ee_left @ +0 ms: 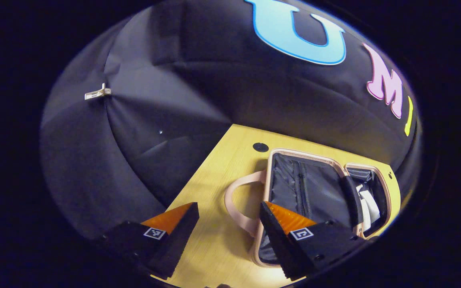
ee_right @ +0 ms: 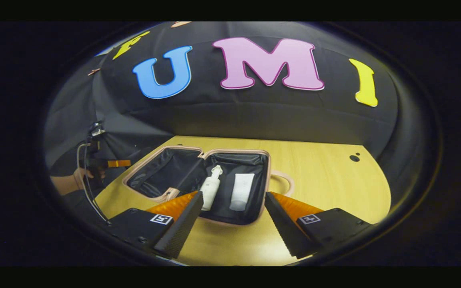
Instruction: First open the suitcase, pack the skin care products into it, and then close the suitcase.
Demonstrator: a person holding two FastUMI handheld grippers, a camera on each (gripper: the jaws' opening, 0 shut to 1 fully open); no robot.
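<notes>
Suitcase [ee_right: 182, 176] lies open with spray bottle [ee_right: 210, 188] and tube [ee_right: 241, 191] inside — both grippers, left [ee_left: 229, 234] and right [ee_right: 233, 224], spread, holding nothing.

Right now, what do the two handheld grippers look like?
Each gripper, left and right, has two wedge-shaped jaws, with a small square black-and-white marker on each black base block. In the right gripper view, a cable hangs from the left gripper.

Both views dim, strong fisheye bending at rims. Bench [ee_right: 314, 172] lit warm from above; booth cloth [ee_left: 166, 120] dark. Soft shadows under fingers [ee_left: 174, 240]. Focus sharp centrally.
</notes>
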